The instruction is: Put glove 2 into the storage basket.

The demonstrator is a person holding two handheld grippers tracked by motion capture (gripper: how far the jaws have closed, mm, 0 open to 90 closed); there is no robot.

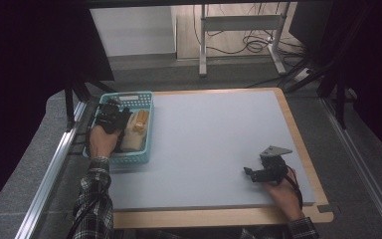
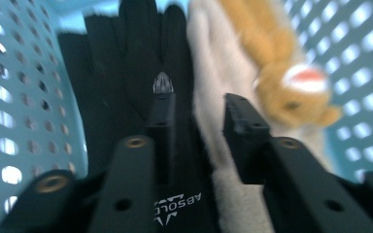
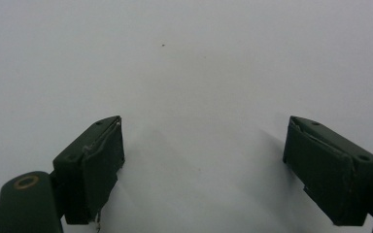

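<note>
We can read one piece of lettering: white capitals "ABSOL", cut off at the frame's lower edge, printed on the cuff of the black glove (image 2: 126, 73) that lies in the blue basket (image 2: 24, 97), in the left gripper view. Beneath the letters sits part of a white angular logo, too cropped for us to make out. In the high view and the right gripper view we find no text, number or sign that we can read.
</note>
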